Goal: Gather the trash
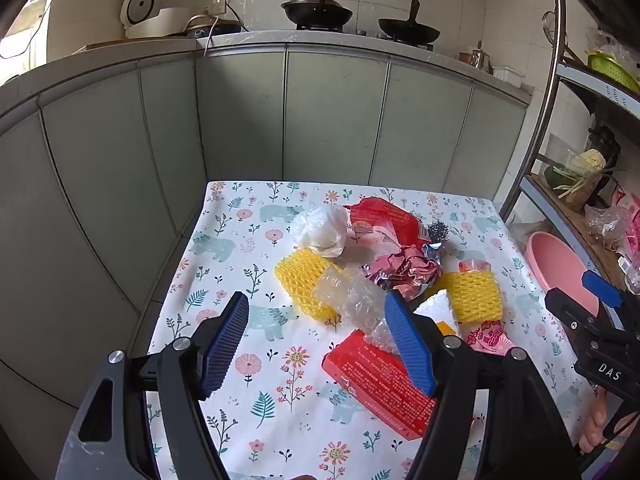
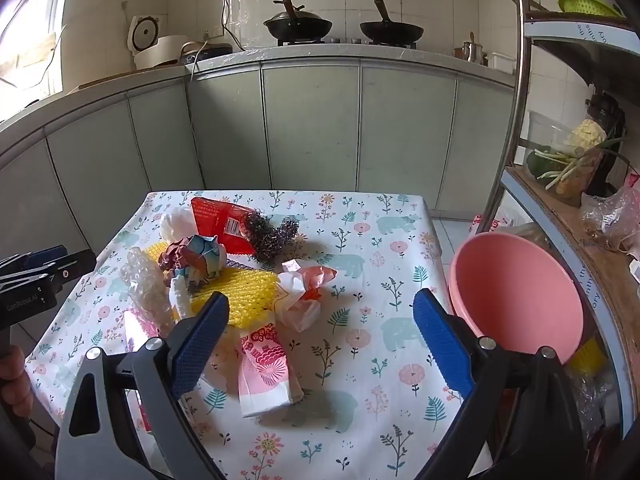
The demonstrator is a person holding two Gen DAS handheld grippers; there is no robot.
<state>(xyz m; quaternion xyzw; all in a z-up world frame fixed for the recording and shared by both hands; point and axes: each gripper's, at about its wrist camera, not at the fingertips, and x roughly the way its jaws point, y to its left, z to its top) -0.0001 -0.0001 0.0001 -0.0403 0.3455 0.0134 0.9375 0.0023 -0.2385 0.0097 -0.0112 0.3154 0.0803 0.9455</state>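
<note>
- covering the counter (image 2: 360,264) is a white cloth printed with flowers and bears.
- trash pile (image 1: 384,276) lies mid-counter: yellow foam nets, bubble wrap, crumpled foil, a red box (image 1: 380,384).
- pink basin (image 2: 516,292) sits at the counter's right edge, by a metal shelf rack.
- grey-green cabinets stand behind, with two woks (image 2: 298,26) on the stove.
- left gripper (image 1: 320,344) and right gripper (image 2: 324,344) both gape wide, holding nothing.

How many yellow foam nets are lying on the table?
2. One yellow foam net lies left in the pile, beside the white plastic bag. The other yellow foam net lies right, partly covered by crumpled wrappers. More may be hidden underneath.
</note>
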